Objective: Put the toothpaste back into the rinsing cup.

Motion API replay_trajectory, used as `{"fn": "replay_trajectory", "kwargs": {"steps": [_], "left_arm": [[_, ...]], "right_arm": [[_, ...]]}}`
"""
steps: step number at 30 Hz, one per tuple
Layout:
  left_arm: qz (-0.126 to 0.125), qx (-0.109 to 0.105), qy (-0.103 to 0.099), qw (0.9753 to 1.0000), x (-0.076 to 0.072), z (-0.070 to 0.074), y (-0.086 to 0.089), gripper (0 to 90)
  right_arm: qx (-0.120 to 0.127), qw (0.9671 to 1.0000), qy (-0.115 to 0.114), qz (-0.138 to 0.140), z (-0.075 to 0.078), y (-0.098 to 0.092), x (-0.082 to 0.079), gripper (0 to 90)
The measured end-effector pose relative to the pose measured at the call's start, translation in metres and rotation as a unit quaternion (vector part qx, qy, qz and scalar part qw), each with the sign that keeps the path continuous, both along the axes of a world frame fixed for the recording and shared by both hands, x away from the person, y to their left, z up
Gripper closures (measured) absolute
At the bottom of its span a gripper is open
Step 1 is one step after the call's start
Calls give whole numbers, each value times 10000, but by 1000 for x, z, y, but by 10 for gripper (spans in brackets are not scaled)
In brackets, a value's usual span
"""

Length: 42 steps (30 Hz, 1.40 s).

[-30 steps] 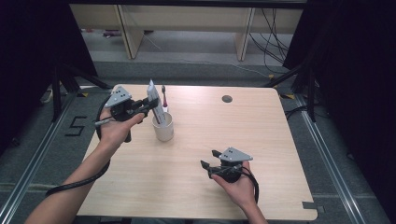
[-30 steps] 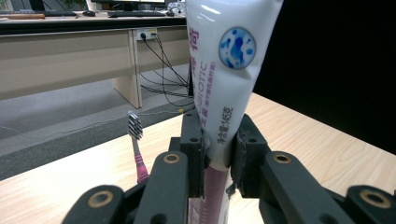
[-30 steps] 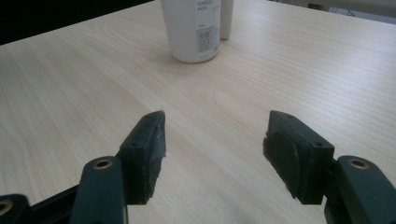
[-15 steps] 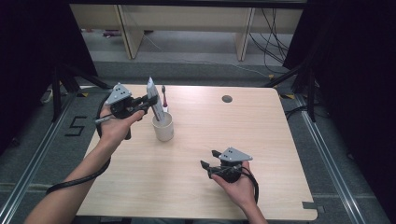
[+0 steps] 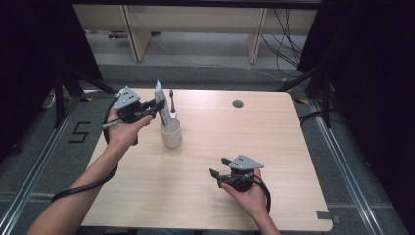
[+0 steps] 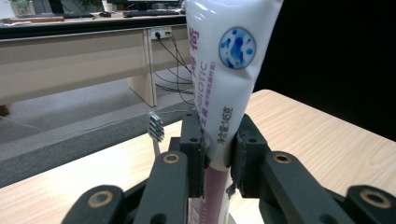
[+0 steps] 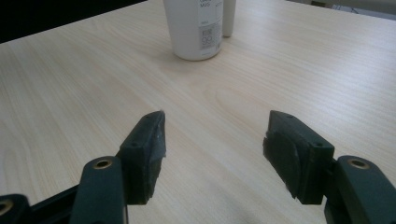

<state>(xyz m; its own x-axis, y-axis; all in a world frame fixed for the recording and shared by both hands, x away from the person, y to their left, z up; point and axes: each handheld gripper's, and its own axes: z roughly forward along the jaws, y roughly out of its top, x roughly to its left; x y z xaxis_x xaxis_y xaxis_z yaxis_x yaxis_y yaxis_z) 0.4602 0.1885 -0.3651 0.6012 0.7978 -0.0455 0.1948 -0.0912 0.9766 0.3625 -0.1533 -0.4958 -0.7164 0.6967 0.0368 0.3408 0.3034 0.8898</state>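
A white toothpaste tube (image 5: pixel 160 97) stands upright with its lower end in a white cup (image 5: pixel 171 133) at the table's left rear. My left gripper (image 5: pixel 158 105) is shut on the tube above the cup's rim. In the left gripper view the tube (image 6: pixel 224 70) is pinched between both jaws of that gripper (image 6: pixel 217 154). A toothbrush (image 5: pixel 172 98) stands upright just behind the cup, its bristle head (image 6: pixel 156 127) left of the jaws. My right gripper (image 5: pixel 219 166) rests near the front right, open and holding nothing (image 7: pixel 215 144), pointing at the cup (image 7: pixel 196 28).
The light wooden table (image 5: pixel 274 147) has a round cable hole (image 5: pixel 238 104) near its back edge. Black curtains flank both sides. Desks and cables stand on the floor beyond the table. A cable trails from my left forearm off the table's left edge.
My left gripper and the tube have shifted slightly up and away. The right gripper has not moved.
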Motion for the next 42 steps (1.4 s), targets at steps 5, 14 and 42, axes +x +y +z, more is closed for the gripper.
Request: {"fn": "replay_trajectory", "kwargs": {"steps": [5,14,42], "left_arm": [[35,42,35,10000,2,-5,0,767],[84,144,32,9999,4,-11,-2,767],[58,205,184,9996,9,-52,-10,766]], "right_arm": [[-7,10000,59,-3,0,1,-1,387],[-15,10000,48,33,0,1,-1,387],[-5,10000,81,12,0,1,-1,386]]}}
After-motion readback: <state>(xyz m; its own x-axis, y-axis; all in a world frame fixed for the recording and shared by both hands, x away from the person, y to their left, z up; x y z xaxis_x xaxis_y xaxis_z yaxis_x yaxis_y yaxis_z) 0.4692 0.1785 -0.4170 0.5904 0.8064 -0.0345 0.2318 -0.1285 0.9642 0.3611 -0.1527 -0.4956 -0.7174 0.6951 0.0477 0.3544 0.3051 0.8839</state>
